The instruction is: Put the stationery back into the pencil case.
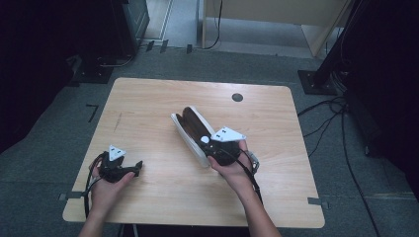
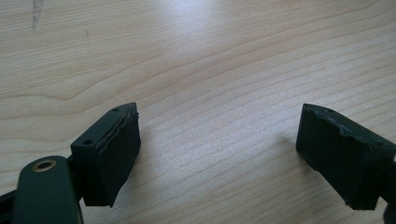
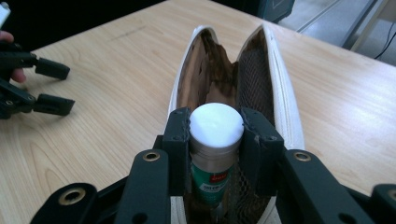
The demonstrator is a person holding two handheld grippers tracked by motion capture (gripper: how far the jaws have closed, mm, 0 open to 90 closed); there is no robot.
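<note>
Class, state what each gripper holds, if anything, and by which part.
The right gripper grips a white-capped tube just below its cap, over the open pouch. The left gripper holds nothing.

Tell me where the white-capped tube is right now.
The tube is clamped in the right hand-held gripper, standing cap-up over the near end of the open white case at the table's middle.

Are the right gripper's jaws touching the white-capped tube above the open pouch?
Touching. In the right gripper view, both pads of the right gripper press against the sides of the tube, just under its white cap, no gap visible.
</note>
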